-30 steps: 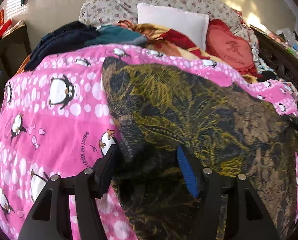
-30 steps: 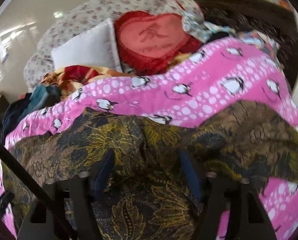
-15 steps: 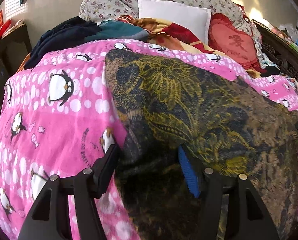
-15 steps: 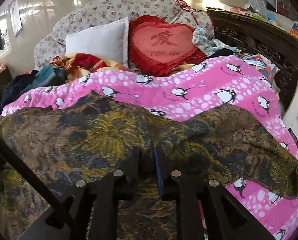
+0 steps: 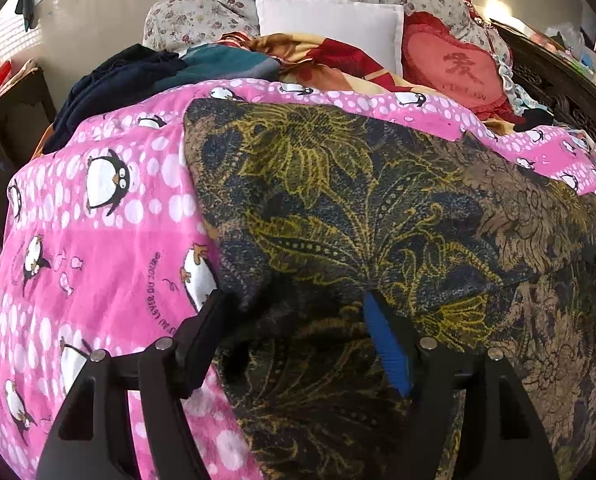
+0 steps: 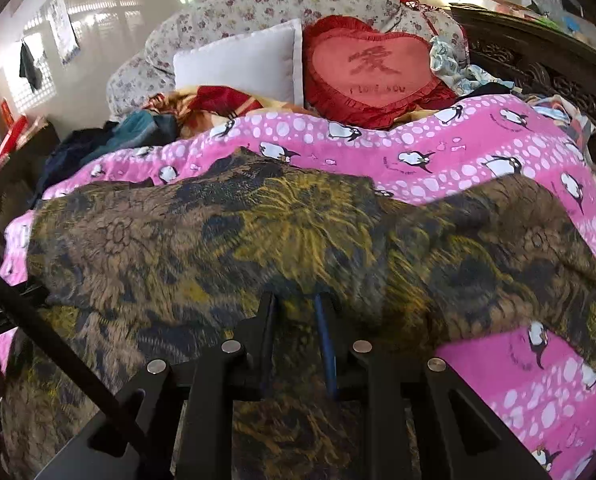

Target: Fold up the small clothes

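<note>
A dark garment with a yellow and brown floral print [image 5: 358, 216] lies spread on the pink penguin blanket [image 5: 98, 240]. It also shows in the right wrist view [image 6: 258, 232]. My left gripper [image 5: 298, 304] is open, its fingers wide apart over the garment's near left edge. My right gripper [image 6: 296, 300] is shut on a fold of the garment's near edge and lifts it slightly. The garment's front part hangs below both views.
At the bed's head lie a white pillow [image 5: 330, 28], a red heart cushion [image 6: 374, 68], a floral quilt [image 6: 258, 4] and a pile of dark and coloured clothes [image 5: 138, 76]. A dark carved bed frame [image 6: 538, 72] runs along the right.
My right gripper has closed on the garment's near edge and pulled it back and up. My left gripper stayed open and drew back slightly.
</note>
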Tool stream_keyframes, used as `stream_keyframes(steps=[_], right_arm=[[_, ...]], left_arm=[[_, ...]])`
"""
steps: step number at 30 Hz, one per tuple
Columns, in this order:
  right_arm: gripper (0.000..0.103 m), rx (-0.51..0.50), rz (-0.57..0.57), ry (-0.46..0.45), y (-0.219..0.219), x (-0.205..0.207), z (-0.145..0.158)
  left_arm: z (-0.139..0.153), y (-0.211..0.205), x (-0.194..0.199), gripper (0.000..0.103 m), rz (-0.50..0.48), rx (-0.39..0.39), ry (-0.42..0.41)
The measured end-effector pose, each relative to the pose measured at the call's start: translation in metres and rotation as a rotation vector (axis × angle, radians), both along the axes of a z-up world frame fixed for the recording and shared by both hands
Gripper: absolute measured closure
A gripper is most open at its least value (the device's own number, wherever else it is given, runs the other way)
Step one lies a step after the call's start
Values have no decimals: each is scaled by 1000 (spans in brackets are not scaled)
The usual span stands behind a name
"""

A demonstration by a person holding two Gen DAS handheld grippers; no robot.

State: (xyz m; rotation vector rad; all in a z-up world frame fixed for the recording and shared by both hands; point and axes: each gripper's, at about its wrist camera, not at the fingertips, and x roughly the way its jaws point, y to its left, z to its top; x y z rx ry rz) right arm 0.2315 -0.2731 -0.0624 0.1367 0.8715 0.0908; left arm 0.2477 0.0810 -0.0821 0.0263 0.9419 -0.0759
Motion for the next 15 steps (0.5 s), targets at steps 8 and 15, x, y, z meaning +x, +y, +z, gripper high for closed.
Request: stream_keyframes(steps=[8, 15], right_arm=[[34, 86, -208, -39, -108, -58, 15], [34, 234, -473, 17, -204, -92, -7]], left_arm=[[46, -36, -33, 28, -84, -33, -65], [54, -119, -42, 24, -245, -100, -19]])
